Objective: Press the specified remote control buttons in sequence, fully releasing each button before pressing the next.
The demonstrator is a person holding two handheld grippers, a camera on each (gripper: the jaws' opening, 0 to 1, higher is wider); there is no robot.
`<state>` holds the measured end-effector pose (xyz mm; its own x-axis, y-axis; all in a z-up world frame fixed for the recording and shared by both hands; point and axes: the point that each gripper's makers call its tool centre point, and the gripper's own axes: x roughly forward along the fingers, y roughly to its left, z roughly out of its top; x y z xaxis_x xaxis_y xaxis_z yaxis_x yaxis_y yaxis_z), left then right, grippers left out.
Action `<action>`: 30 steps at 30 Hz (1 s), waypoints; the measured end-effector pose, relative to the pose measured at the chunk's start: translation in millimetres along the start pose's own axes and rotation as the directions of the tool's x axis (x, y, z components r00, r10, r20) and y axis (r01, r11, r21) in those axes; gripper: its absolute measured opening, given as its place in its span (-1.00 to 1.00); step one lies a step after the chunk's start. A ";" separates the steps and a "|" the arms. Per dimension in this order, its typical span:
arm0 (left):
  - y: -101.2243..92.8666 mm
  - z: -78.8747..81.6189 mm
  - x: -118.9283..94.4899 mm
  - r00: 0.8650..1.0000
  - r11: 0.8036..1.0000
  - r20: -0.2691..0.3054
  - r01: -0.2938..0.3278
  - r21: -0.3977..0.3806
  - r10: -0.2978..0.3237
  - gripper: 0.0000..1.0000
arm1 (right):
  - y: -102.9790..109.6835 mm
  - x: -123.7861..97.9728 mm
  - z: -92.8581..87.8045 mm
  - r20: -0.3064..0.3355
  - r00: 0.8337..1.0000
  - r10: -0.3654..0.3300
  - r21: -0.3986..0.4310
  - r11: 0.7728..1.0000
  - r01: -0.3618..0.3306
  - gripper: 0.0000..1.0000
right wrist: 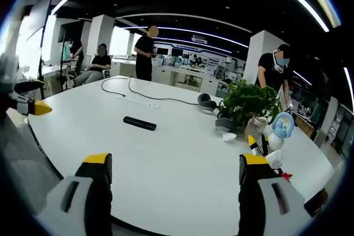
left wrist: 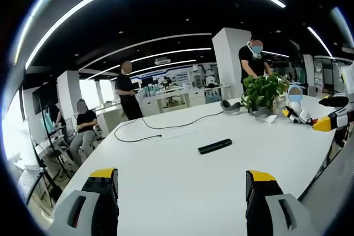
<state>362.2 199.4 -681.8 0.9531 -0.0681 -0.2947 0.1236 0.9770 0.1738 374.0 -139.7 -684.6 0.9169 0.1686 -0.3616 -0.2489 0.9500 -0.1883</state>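
A slim black remote control lies flat near the middle of the white table; in the right gripper view the remote control lies left of centre on the table. My left gripper hovers open above the near table edge, well short of the remote. My right gripper is also open and empty, far from the remote. The right gripper's yellow tip enters the left gripper view at the right edge; the left gripper's tip enters the right gripper view at the left.
A potted green plant stands at the far side with headphones beside it and small toys and bottles. A black cable snakes across the far table. Three people stand or sit beyond the table.
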 end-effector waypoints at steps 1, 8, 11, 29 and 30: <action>0.0 -0.2 0.1 1.000 1.000 -0.001 -0.001 0.003 0.001 1.00 | 0.1 0.0 -0.1 0.000 1.000 0.001 0.000 1.000 -0.001 0.97; 0.4 -1.8 0.3 1.000 1.000 -0.014 -0.005 0.012 0.005 1.00 | -0.1 0.1 -0.8 -0.004 1.000 0.002 0.004 1.000 -0.002 0.94; 1.0 -1.6 0.1 1.000 1.000 -0.013 -0.008 0.015 0.008 1.00 | -0.4 0.0 -0.7 -0.003 1.000 0.000 0.003 1.000 0.000 0.92; -0.2 -6.5 2.3 0.999 1.000 -0.041 0.004 0.005 -0.004 1.00 | -3.1 -0.3 -1.2 -0.004 1.000 -0.007 0.010 1.000 0.007 0.85; -0.5 -6.8 2.5 0.999 1.000 -0.043 0.004 0.006 -0.004 1.00 | -3.6 -0.5 -0.8 -0.001 1.000 -0.009 0.014 1.000 0.009 0.84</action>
<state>362.6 200.2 -689.0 0.9397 -0.0634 -0.3359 0.1296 0.9754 0.1783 374.2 -143.3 -684.4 0.9187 0.1596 -0.3612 -0.2362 0.9552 -0.1786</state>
